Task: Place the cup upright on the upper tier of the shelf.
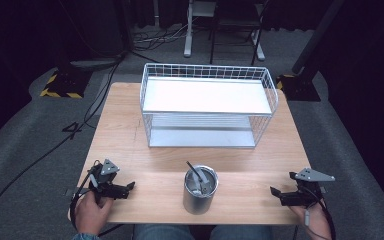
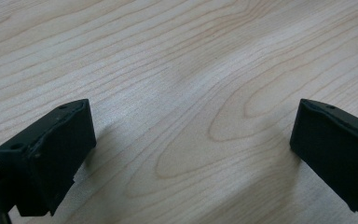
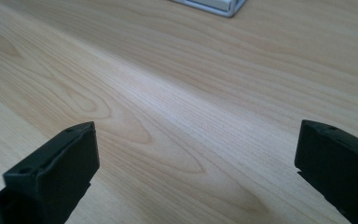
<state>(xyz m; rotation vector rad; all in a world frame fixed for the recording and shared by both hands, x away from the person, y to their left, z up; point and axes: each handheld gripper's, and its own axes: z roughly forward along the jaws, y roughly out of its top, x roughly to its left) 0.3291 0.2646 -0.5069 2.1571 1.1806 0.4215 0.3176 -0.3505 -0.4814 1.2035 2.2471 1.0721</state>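
Observation:
A silver metal tumbler (image 1: 199,191) stands upright near the front middle of the wooden table (image 1: 125,130), with a dark straw or utensil leaning inside it. My left gripper (image 1: 128,188) rests low at the front left, jaws pointing right toward the tumbler. In the left gripper view, that left gripper (image 2: 193,154) is open over bare wood. My right gripper (image 1: 275,192) sits at the front right, pointing left. In the right gripper view, the right gripper (image 3: 196,172) is open, with nothing between its jaws.
A white wire two-tier shelf basket (image 1: 207,105) stands at the back middle of the table; its corner (image 3: 214,5) shows in the right gripper view. Beyond the table are grey floor, cables and stand legs (image 1: 187,45).

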